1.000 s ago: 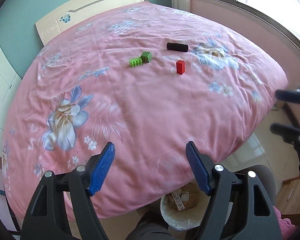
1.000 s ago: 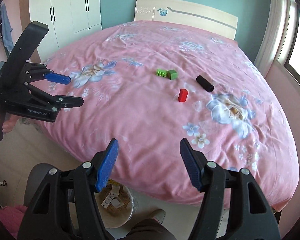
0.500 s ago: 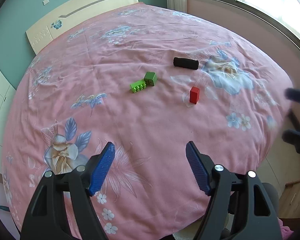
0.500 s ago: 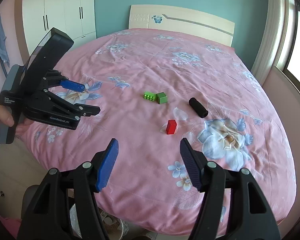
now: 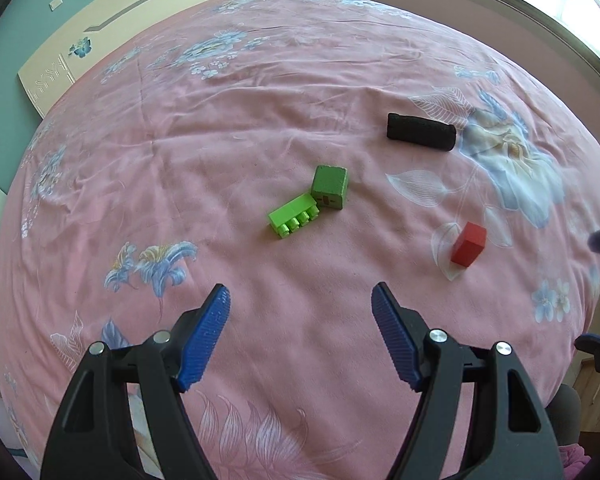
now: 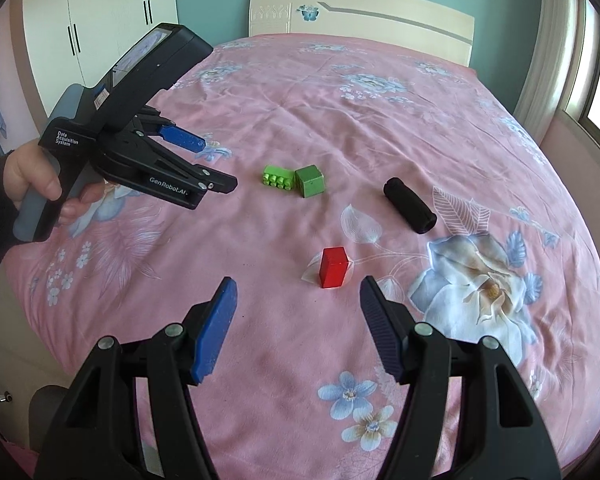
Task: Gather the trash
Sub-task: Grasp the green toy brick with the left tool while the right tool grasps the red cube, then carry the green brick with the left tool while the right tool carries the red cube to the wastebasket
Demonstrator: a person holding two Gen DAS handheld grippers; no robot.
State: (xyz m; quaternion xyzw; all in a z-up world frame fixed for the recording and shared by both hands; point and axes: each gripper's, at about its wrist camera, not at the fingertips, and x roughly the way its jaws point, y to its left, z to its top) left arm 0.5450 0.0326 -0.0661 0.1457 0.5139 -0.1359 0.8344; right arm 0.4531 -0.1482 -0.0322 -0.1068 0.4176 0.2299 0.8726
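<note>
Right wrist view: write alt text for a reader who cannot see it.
The open right gripper hangs empty over a pink floral bedspread, just short of a red block. Beyond it lie a light green studded brick touching a green cube, and a black cylinder to the right. At left, a hand holds the left gripper, open and empty.

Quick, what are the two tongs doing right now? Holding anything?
Left tongs: open, holding nothing, above the pink bedspread.
Right tongs: open, holding nothing, the red block just ahead.
</note>
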